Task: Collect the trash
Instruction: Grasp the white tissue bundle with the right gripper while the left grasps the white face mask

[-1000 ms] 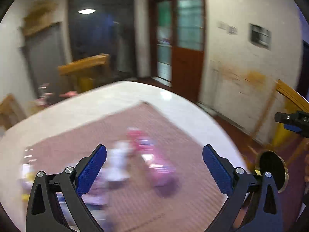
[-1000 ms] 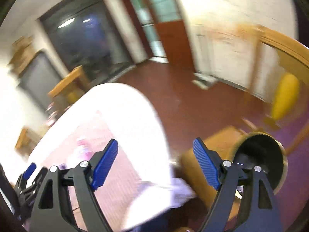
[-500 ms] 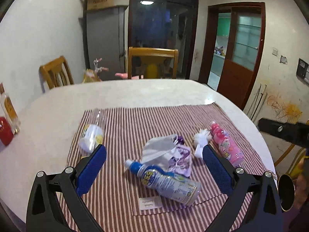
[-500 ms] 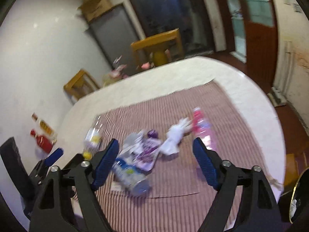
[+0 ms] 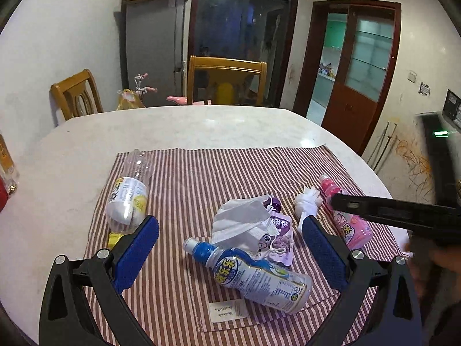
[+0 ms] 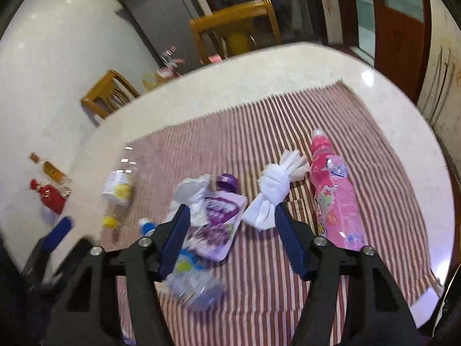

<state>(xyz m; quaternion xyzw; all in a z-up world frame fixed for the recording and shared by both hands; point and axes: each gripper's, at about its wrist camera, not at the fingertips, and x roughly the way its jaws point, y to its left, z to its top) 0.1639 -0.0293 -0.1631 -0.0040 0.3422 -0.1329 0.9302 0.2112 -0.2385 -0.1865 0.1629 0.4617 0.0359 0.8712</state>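
Trash lies on a red-striped cloth (image 5: 201, 178) on a white table. There is a blue-capped bottle (image 5: 250, 274), a white face mask (image 5: 245, 222), a purple pouch (image 5: 281, 239), a knotted white tissue (image 5: 306, 201), a pink bottle (image 5: 345, 219) and a clear yellow-capped bottle (image 5: 126, 199). My left gripper (image 5: 230, 256) is open and empty above the blue-capped bottle. My right gripper (image 6: 233, 239) is open and empty above the purple pouch (image 6: 216, 225), near the tissue (image 6: 273, 190) and the pink bottle (image 6: 334, 193).
Wooden chairs (image 5: 227, 77) stand behind the table. A red bottle (image 6: 50, 197) and an amber bottle (image 6: 52, 170) stand at the table's left edge. The right gripper's body (image 5: 397, 210) crosses the right side of the left wrist view.
Both grippers swung from facing the room and floor to facing the table. They have since moved closer to the trash, the right one down over the pouch.
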